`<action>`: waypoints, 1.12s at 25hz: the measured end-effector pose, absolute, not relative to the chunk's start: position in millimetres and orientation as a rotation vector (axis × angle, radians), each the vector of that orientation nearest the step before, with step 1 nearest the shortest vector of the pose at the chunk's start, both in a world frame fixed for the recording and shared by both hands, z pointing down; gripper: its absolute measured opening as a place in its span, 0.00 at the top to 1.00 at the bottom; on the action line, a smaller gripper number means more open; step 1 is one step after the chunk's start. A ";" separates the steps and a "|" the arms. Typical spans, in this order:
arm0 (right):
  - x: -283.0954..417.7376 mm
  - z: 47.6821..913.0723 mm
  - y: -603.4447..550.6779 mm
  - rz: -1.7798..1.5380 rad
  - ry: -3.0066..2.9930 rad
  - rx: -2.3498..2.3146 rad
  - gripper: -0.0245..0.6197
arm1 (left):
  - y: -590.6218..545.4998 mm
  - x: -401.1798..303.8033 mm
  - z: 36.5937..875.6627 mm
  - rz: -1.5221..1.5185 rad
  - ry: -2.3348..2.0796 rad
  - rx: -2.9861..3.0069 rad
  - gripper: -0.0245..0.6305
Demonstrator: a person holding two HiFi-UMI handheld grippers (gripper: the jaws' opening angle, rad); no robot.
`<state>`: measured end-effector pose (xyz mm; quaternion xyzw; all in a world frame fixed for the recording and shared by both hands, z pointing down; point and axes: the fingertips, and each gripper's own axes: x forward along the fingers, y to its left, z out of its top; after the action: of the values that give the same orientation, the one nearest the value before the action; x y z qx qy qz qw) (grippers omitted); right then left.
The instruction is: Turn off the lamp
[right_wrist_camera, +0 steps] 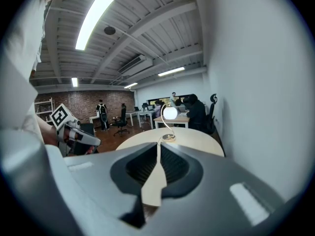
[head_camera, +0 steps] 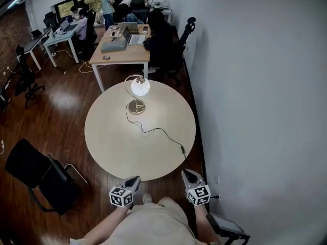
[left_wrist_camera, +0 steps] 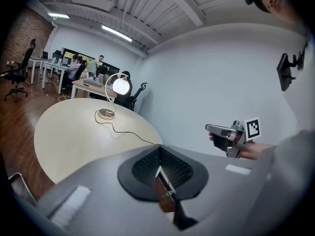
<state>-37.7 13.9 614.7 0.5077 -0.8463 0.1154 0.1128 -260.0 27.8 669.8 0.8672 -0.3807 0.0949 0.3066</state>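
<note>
A lit lamp point(head_camera: 139, 87) with a glowing round shade and a curved gold stem stands on its disc base point(head_camera: 136, 106) at the far side of the round beige table point(head_camera: 117, 147). Its black cord runs across the table to an inline switch point(head_camera: 182, 150) near the right edge. My left gripper point(head_camera: 132, 182) and right gripper point(head_camera: 190, 176) hover just off the table's near edge, well short of the lamp. In the left gripper view the left gripper point(left_wrist_camera: 160, 154) is shut and empty, with the lamp point(left_wrist_camera: 120, 85) far ahead. In the right gripper view the right gripper point(right_wrist_camera: 158, 149) is shut with nothing held.
A black office chair point(head_camera: 41, 175) stands left of the table. Beyond the lamp is a wooden desk point(head_camera: 122, 52) with laptops, and a seated person point(head_camera: 161, 40) behind it. A white wall point(head_camera: 255, 86) runs close along the table's right side.
</note>
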 end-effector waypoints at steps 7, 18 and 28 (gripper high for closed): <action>-45.1 610.2 1.5 0.306 -2.464 1.492 0.93 | 13.7 -274.0 665.7 0.219 -1.010 2.305 0.96; -45.3 615.8 -2.8 0.329 -2.439 1.505 0.93 | 6.0 -269.4 672.5 0.227 -0.973 2.299 0.96; -30.6 628.0 -28.7 0.405 -2.470 1.448 0.93 | -1.0 -260.4 673.2 0.276 -1.029 2.242 0.96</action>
<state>-30.6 -28.7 628.0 0.4967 -0.8476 0.1389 0.1247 -260.4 -1.0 673.2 0.8546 -0.3921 0.1053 0.3238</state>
